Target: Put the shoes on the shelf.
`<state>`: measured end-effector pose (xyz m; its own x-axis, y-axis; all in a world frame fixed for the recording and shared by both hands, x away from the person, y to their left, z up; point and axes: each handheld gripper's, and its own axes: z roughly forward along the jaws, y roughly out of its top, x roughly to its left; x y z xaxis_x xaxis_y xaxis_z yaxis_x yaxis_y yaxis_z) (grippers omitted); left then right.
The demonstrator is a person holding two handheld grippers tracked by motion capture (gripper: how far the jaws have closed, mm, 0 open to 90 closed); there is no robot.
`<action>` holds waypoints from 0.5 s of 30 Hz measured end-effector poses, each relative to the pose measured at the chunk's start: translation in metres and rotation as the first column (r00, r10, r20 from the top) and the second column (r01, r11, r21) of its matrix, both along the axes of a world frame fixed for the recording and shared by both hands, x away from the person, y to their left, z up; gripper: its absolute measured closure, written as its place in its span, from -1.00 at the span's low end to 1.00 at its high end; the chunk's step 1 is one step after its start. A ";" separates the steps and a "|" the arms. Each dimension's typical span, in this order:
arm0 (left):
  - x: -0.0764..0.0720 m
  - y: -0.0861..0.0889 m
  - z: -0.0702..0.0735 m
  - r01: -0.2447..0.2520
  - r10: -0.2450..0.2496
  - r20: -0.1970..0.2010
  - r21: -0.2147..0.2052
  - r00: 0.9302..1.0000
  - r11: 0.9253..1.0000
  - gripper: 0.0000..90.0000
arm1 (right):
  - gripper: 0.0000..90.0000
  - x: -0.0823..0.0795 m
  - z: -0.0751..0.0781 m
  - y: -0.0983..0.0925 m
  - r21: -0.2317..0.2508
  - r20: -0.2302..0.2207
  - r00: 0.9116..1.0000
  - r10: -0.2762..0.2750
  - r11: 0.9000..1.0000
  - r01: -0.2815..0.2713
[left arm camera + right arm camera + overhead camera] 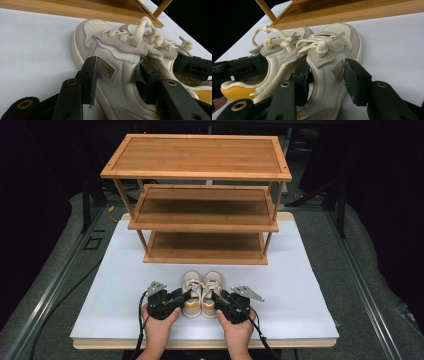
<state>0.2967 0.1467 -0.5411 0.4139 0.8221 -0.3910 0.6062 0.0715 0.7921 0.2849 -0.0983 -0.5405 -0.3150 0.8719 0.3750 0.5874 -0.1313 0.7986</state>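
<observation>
A pair of small cream sneakers with yellow heel linings stands toes-forward on the white mat, the left shoe (192,291) beside the right shoe (212,289). My left gripper (186,297) straddles the outer side wall of the left shoe (87,32), one jaw outside and one inside the opening, both pressed on the wall. My right gripper (216,297) holds the outer wall of the right shoe (342,37) the same way. In the left gripper view my left gripper (116,75) is shut on that wall; in the right gripper view my right gripper (325,72) is too. Both shoes rest on the mat.
A three-tier bamboo rack (200,155) stands behind the shoes, its shelves bare; the lowest shelf (205,247) is a short way beyond the toes. The white mat (300,285) covers the table, with dark floor around it.
</observation>
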 end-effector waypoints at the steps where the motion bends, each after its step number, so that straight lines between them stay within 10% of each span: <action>1: 0.000 0.000 0.000 -0.001 0.001 0.000 -0.003 1.000 1.000 0.24 | 0.27 0.001 0.000 0.000 0.008 0.005 1.000 0.002 1.000 -0.002; 15: 0.000 0.001 -0.003 -0.006 0.006 0.011 -0.020 1.000 1.000 0.25 | 0.30 0.000 0.000 0.001 0.002 0.014 1.000 0.004 1.000 -0.004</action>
<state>0.2970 0.1479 -0.5436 0.4132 0.8167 -0.4029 0.5973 0.0910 0.7969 0.2845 -0.0977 -0.5409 -0.3233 0.8699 0.3726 0.5770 -0.1309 0.8062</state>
